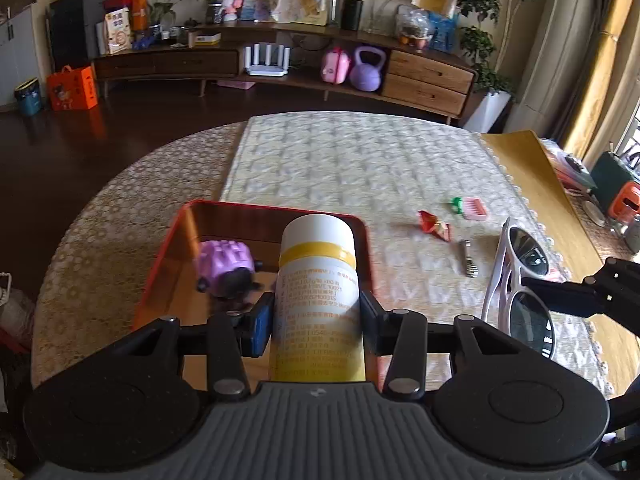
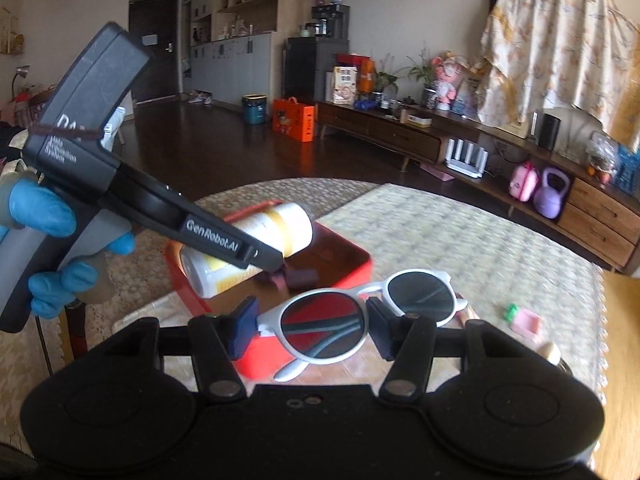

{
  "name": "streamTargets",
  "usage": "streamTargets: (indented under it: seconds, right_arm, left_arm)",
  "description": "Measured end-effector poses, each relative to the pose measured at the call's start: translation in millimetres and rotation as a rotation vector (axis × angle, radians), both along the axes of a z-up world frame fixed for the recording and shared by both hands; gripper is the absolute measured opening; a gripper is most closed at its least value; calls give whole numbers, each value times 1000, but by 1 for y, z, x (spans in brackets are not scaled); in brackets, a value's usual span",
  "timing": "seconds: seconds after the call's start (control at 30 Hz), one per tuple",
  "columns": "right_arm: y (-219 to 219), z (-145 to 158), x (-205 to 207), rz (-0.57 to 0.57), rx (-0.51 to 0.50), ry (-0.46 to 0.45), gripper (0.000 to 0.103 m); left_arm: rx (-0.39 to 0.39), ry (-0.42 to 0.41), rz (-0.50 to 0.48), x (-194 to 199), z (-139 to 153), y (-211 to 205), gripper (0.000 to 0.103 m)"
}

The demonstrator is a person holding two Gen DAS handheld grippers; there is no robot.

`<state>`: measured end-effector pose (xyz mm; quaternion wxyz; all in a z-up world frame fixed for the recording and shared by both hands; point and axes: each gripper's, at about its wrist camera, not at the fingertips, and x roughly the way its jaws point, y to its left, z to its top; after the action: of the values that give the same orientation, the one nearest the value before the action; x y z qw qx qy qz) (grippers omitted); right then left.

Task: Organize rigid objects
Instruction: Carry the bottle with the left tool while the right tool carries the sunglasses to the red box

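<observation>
Both tongs are loaded, each with one rigid item, over the near left part of the desk [image 1: 360, 160].

Left tongs [image 1: 317, 322]: clamped across the body of a white bottle [image 1: 318, 280] with a yellow band, pads on its left and right sides, cap pointing away from the camera. The grip sits low on the body, probably so the capped end goes into the tray first. The bottle hangs above the red tray [image 1: 180, 240], not touching it as far as I can tell. A purple toy [image 1: 228, 264] already lies in the tray's left half.

Right tongs [image 2: 312, 326]: clamped on white sunglasses [image 2: 360, 304], pads either side of one lens rim, the other lens sticking out to the right. The glasses are held above the tray's near right corner.

Pose: the left tongs slant down toward the tray; in the right wrist view a blue-gloved hand [image 2: 52, 248] grips their handle at far left. The right tongs also tilt down, less steeply.

Still on the cloth, right of the tray: a red folded piece [image 1: 434, 224], a pink and green item [image 1: 472, 206], a small metal object [image 1: 469, 258].

Judgement: both items are bound for the tray; bottle first would avoid crowding.
</observation>
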<state>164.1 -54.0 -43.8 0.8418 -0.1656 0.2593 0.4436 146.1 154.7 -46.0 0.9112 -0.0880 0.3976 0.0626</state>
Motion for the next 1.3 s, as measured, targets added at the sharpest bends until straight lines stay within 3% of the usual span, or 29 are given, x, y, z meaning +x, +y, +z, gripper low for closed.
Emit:
streamTargets:
  seconds: [0.6,1.3]
  right_arm:
    - [94,-35,26,161,-121,-48,57]
    - [136,-77,44,291,-200,41,57]
  left_arm:
    - [74,51,109,11,-25,60,44]
    - [53,92,138,32,-53,75,44]
